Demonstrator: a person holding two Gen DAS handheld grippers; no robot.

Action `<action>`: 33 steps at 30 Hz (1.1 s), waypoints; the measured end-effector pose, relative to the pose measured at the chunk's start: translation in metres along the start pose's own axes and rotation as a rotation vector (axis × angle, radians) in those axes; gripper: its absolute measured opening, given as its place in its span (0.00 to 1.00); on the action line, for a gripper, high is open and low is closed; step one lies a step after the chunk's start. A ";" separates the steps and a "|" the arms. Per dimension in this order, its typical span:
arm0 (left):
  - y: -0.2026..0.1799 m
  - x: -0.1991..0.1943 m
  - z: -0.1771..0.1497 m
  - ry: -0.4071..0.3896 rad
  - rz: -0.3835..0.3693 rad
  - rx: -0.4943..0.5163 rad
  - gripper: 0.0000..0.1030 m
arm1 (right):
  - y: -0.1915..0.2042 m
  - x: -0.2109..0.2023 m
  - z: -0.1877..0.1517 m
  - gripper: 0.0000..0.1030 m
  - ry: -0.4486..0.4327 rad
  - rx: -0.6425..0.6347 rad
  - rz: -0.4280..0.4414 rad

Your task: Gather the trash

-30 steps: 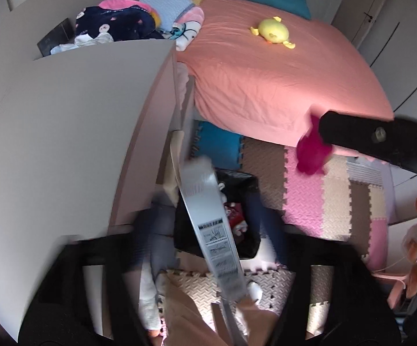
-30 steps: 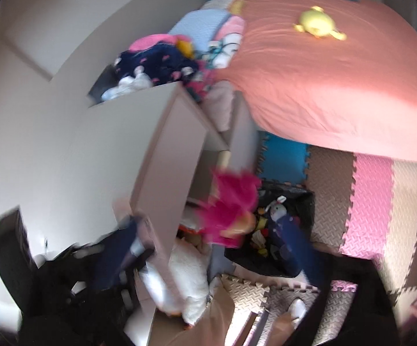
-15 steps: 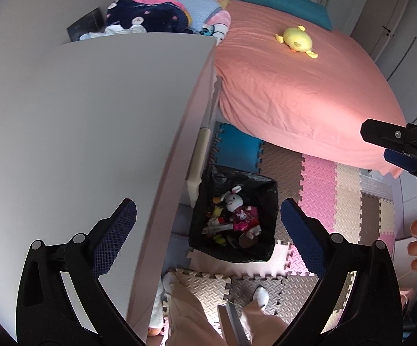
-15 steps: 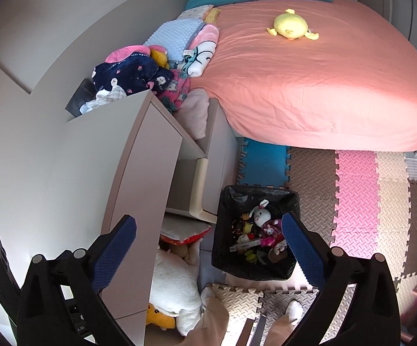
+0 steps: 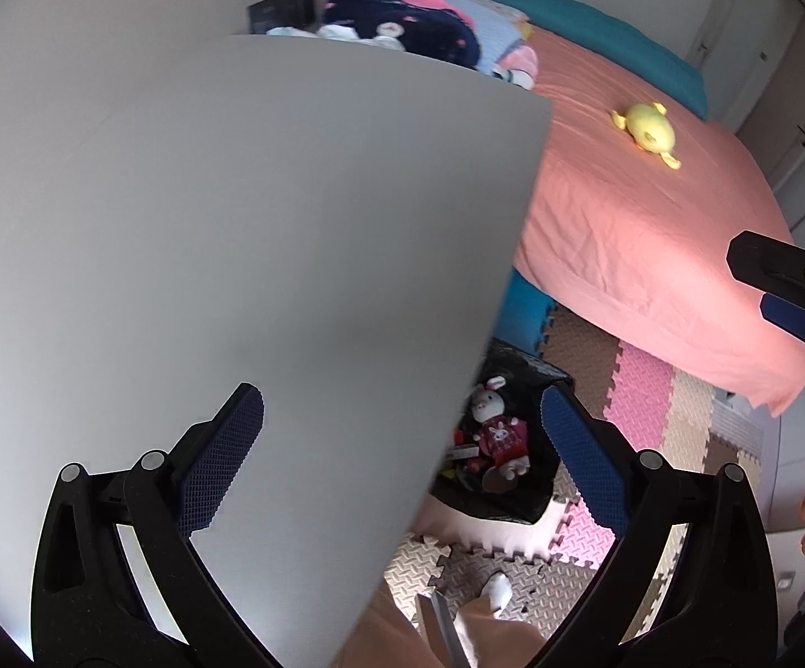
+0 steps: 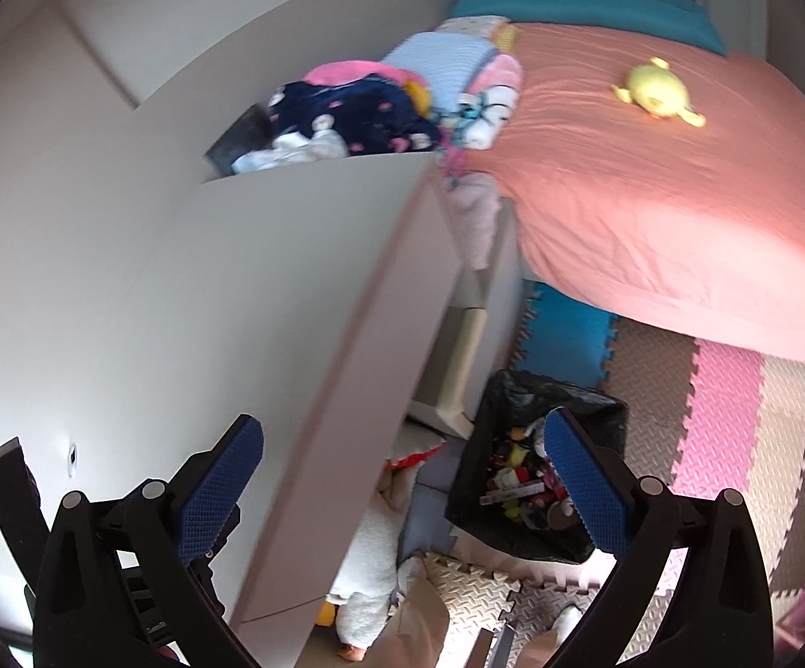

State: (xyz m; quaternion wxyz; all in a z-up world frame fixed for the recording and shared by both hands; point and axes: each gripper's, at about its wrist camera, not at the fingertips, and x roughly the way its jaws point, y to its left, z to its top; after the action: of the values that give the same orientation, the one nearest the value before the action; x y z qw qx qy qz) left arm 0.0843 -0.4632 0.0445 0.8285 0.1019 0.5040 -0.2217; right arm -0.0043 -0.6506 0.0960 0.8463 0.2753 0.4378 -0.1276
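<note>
Trash bin (image 6: 541,462), lined in black and already holding toys and scraps, sits on the foam floor mat (image 6: 725,417) between the surface (image 5: 235,256) and the bed (image 6: 680,211); nothing obvious left on the bare top. Left claw (image 5: 402,459) wide and empty; right claw (image 6: 402,487) wide and empty; best to sweep both over floor and bed for stray litter, approach from above, close only once straddling it.

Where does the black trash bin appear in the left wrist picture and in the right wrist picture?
Left wrist: black trash bin lower centre, partly hidden behind the grey panel.
Right wrist: bin lower centre-right, behind the right gripper's fingers.
Shared landmark: yellow plush toy on the pink bed.
</note>
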 end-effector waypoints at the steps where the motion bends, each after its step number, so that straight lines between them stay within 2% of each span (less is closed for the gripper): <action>1: 0.008 -0.003 -0.002 -0.006 0.009 -0.014 0.94 | 0.011 0.002 -0.001 0.97 0.006 -0.018 0.006; 9: 0.073 -0.027 -0.019 -0.049 0.055 -0.079 0.94 | 0.078 0.015 -0.015 0.97 0.013 -0.095 0.047; 15: 0.133 -0.050 -0.043 -0.065 0.122 -0.140 0.94 | 0.145 0.028 -0.043 0.97 0.043 -0.187 0.085; 24: 0.217 -0.082 -0.097 -0.091 0.238 -0.253 0.94 | 0.237 0.053 -0.106 0.97 0.110 -0.346 0.170; 33: 0.286 -0.103 -0.153 -0.106 0.282 -0.335 0.94 | 0.302 0.068 -0.178 0.97 0.119 -0.458 0.184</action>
State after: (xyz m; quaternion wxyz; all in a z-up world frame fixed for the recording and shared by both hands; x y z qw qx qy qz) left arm 0.0573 -0.1236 0.0468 0.8819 0.0206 0.4705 -0.0221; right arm 0.0543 -0.3000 0.0650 0.8673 0.1221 0.4775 0.0692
